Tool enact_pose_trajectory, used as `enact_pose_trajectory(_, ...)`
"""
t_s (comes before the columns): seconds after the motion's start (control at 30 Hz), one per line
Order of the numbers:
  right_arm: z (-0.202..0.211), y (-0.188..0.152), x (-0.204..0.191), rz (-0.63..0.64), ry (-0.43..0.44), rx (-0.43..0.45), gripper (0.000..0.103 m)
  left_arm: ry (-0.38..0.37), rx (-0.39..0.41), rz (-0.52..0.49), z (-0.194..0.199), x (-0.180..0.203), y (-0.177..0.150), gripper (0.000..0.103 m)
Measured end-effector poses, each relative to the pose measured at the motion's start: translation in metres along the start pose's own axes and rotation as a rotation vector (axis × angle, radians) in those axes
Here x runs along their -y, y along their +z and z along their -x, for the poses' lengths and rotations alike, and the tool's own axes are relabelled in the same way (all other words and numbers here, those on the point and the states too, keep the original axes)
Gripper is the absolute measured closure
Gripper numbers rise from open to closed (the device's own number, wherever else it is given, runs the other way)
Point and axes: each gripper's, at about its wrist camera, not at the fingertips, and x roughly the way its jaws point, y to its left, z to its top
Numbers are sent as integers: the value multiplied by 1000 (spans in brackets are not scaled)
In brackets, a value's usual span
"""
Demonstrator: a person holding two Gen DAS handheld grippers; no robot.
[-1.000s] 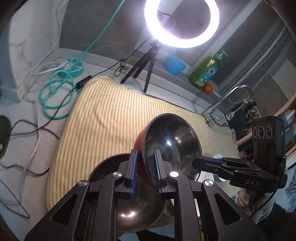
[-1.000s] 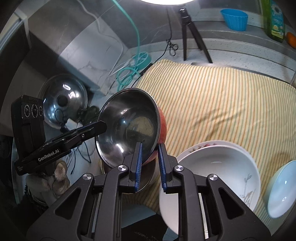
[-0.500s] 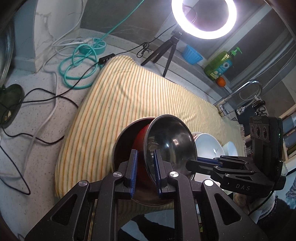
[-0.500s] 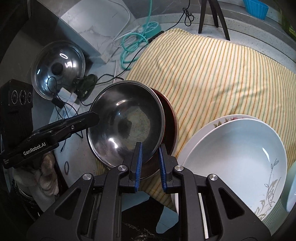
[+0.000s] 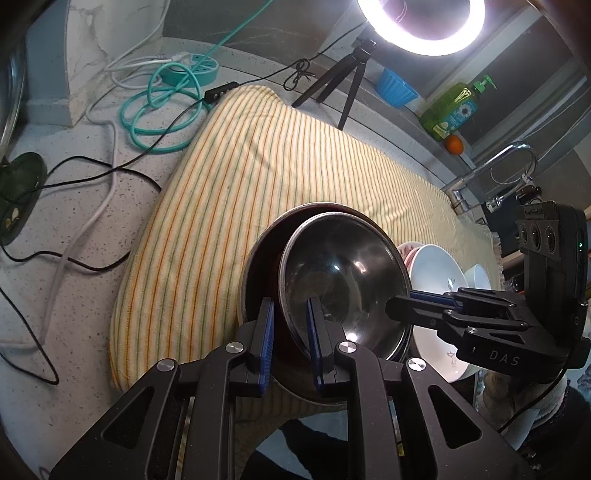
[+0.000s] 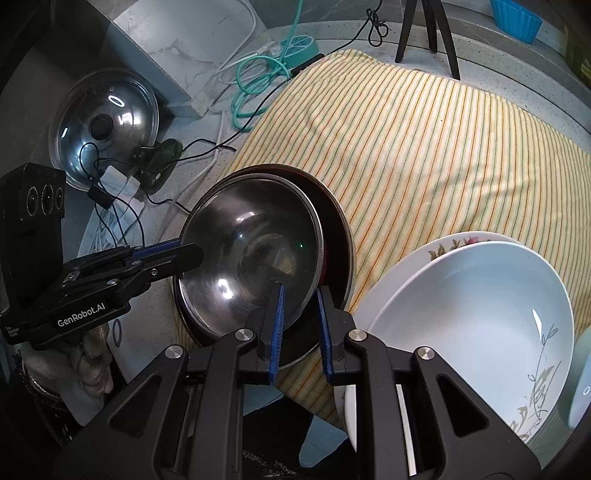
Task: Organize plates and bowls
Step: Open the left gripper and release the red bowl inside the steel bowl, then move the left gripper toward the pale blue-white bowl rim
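From our left wrist camera, our left gripper (image 5: 290, 321) sits at six o'clock, its blue pads narrowed onto the near rim of the steel bowl (image 5: 343, 273), one pad inside and one outside the wall. The bowl has a red outside and sits tilted inside a larger dark bowl (image 5: 258, 266), which rests on the striped yellow towel (image 5: 240, 177) near its front edge. At four o'clock our right gripper (image 5: 397, 308) reaches in and clamps the bowl's opposite rim. Just beyond it, at three o'clock, a white bowl (image 5: 436, 266) lies on a flowered plate (image 5: 408, 248). A ring light (image 5: 421, 22) on a tripod glows at one o'clock, with a blue cup (image 5: 395, 88) and a green soap bottle (image 5: 454, 107) on the ledge toward two o'clock. A coiled teal cable (image 5: 162, 107) lies at eleven o'clock.

From our right wrist camera, the right gripper (image 6: 299, 306) at six o'clock pinches the steel bowl's (image 6: 251, 254) rim, jaws nearly closed around it. The left gripper (image 6: 192, 254) grips the far rim at nine o'clock. The dark bowl's (image 6: 341, 236) edge shows behind the steel one, toward the centre. The white bowl (image 6: 472, 317) with a leaf print fills four o'clock, stacked on the flowered plate (image 6: 439, 247). A pot lid (image 6: 103, 122) leans at ten o'clock, off the towel (image 6: 424, 147).
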Motion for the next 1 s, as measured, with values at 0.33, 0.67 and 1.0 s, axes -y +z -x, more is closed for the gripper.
enact_pose_trajectory(0.33,4,3,-3,24,16,20,53,-4,-10,-8,2,5,2,77)
enact_pose_trajectory(0.67,35,1,-13,61,42,110,37,-4,44,-36,19,15,10,66)
enact_pose_trajectory(1.0,79,-13,18,4,0,197,15,12,91,-94,26,49,16,42)
